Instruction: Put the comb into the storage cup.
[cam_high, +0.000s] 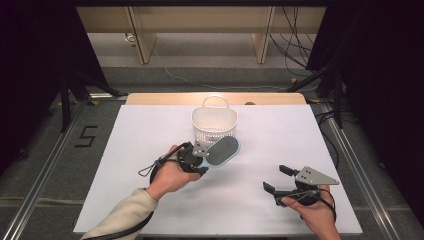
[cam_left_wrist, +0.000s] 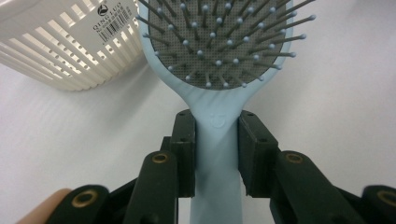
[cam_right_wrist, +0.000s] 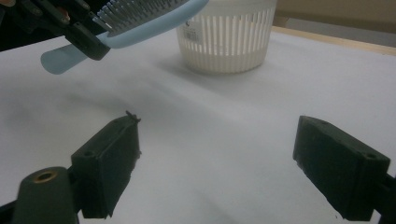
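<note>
Jaws clamped on one hairbrush (cam_left_wrist: 217, 70), beside one basket (cam_high: 214, 123).

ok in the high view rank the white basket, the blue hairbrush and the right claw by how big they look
1. white basket, largest
2. blue hairbrush, partly hidden by the left claw clamped on its handle
3. right claw, open; close to the hairbrush in apparent size and nearer the camera, so that order is unsure

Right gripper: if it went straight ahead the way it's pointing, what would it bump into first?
Probably the white basket. The open right gripper faces bare table, with the basket beyond. The hairbrush hangs up and left, likely off that line.
</note>
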